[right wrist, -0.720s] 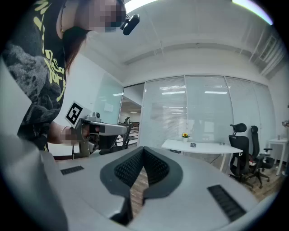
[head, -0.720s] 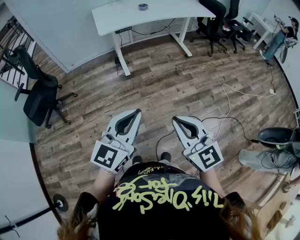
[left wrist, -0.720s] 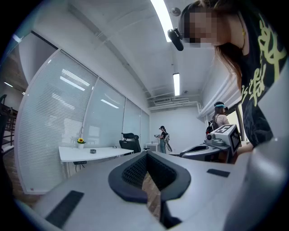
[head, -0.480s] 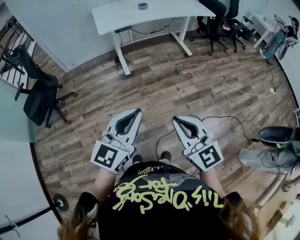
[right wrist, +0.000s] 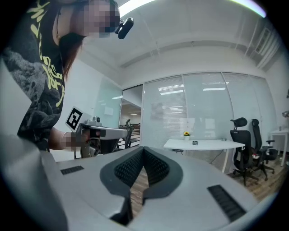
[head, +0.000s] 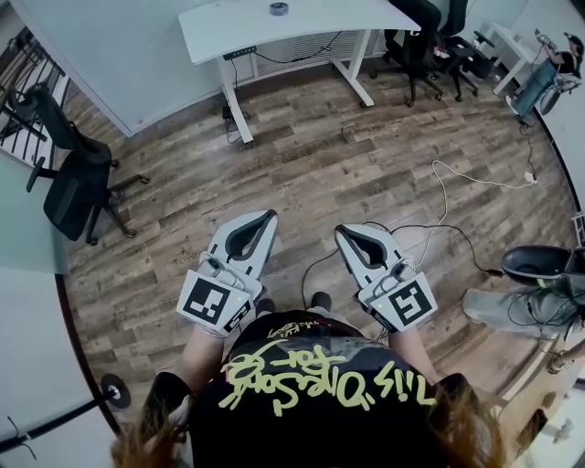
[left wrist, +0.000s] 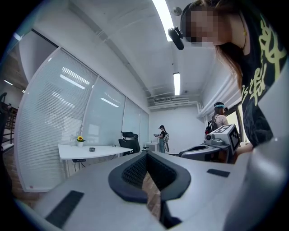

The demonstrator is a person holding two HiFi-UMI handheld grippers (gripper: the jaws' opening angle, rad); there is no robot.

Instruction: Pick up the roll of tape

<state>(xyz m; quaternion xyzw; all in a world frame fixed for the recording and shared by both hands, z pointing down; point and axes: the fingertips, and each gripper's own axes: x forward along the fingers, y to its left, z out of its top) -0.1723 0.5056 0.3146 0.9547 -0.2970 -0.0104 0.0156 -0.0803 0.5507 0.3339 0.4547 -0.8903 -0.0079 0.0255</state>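
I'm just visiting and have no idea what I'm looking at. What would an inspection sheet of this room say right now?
Surface: white desk, far across the wooden floor.
Job's things: roll of tape on the desk, untouched.
Clutter: small potted flower on the desk.
Grippers: left gripper and right gripper both shut, empty, held level above the floor.
Cables: white cable loose on the floor.
Surroundings: black office chair, glass wall, another person at the room's edge.

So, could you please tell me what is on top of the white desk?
A roll of tape lies on the white desk, with a small potted sunflower near one end. Nothing visibly covers the desktop.
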